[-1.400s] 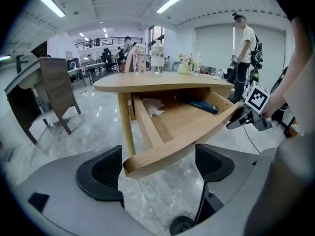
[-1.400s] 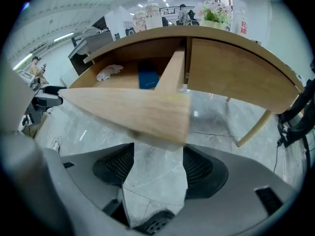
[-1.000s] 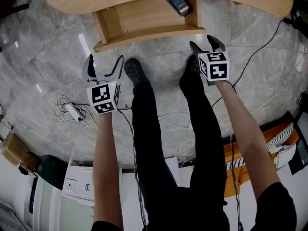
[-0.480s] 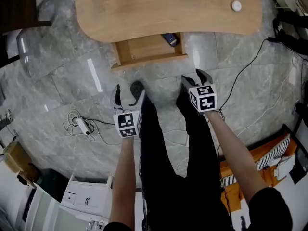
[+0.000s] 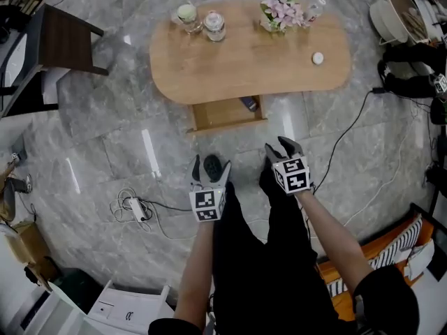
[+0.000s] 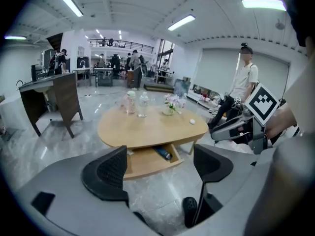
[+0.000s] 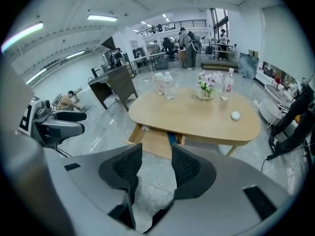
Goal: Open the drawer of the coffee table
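Head view: the drawer (image 5: 223, 114) stands pulled out from the near edge of the table (image 5: 251, 68), with a dark item (image 5: 249, 103) in its right corner. Both grippers hang on the near side of it, well apart from its front, over the person's legs. The left gripper (image 5: 211, 166) is below the drawer's middle and the right gripper (image 5: 279, 147) is below and to the right of its right end. Bare floor (image 5: 126, 131) lies between the drawer front and both grippers. A chair (image 5: 66, 44) stands off the table's left end, a cable (image 5: 349, 128) runs across the floor on the right, and a power strip (image 5: 136, 208) lies to the left of the legs.

Left gripper view: the left gripper (image 6: 160, 168) has its jaws spread wide, with nothing between them. The open drawer (image 6: 147, 162) shows in the gap, ahead and lower, under the table (image 6: 147, 129).

Right gripper view: the right gripper (image 7: 156, 168) has a narrower gap and its jaws are closing, with only floor showing between them. The drawer (image 7: 155, 141) lies ahead, just left of the gap, below the table (image 7: 197, 114) edge.
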Tool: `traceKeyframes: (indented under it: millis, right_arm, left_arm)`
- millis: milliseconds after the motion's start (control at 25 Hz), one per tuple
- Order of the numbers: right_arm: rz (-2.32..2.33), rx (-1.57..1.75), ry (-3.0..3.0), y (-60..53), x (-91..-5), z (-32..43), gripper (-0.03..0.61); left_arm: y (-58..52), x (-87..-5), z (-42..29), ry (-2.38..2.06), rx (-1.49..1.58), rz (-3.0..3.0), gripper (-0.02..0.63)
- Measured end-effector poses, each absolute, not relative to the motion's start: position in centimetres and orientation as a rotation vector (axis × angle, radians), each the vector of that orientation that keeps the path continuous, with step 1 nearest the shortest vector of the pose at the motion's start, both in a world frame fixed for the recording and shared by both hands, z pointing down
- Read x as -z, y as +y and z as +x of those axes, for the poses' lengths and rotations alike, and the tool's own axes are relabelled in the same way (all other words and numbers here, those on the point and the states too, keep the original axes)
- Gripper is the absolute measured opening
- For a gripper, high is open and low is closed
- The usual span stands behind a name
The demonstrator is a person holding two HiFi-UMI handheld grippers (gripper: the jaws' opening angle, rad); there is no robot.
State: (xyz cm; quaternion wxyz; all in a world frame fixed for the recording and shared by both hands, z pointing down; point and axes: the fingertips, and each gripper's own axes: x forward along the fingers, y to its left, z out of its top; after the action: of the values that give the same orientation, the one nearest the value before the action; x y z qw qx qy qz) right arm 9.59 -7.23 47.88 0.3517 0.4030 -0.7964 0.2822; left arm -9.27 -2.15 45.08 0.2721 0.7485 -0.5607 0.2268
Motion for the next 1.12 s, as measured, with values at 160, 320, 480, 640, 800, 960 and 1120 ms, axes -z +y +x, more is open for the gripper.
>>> traceKeyframes:
  millis: [160, 320, 480, 640, 800, 960, 1120]
  right_arm:
    - [1.060, -0.687, -2.107, -7.0, -42.0, 8.9, 0.166]
    - [1.062, -0.636, -2.163, -7.4, -37.9, 7.7, 0.131]
    - [1.031, -0.594, -2.216, -5.7, -33.7, 7.0, 0.099]
    - [1.067, -0.558, -2.279, -6.0, -29.2, 6.1, 0.066]
    - [1.117, -0.534, -2.341, -6.6, -25.7, 4.9, 0.039]
    - [1.134, -0.510, -2.386, -6.7, -22.9, 3.4, 0.024]
    - [1.152, -0.485, -2.411, -6.4, -21.1, 1.7, 0.015]
  left_arm:
    - [-2.0, -40.0, -8.9, -1.512, -0.595, 2.060, 0.407]
    - [-2.7, -36.2, -9.4, -1.540, -0.574, 2.116, 0.348]
    - [-1.7, -31.6, -9.7, -1.566, -0.531, 2.158, 0.255]
    - [-1.7, -27.2, -10.0, -1.573, -0.484, 2.248, 0.200]
    - [-2.0, -23.8, -10.3, -1.576, -0.446, 2.339, 0.114]
    - [-2.4, -20.8, -11.3, -1.573, -0.368, 2.390, 0.043]
    - [-2.3, -19.0, -12.9, -1.538, -0.340, 2.433, 0.015]
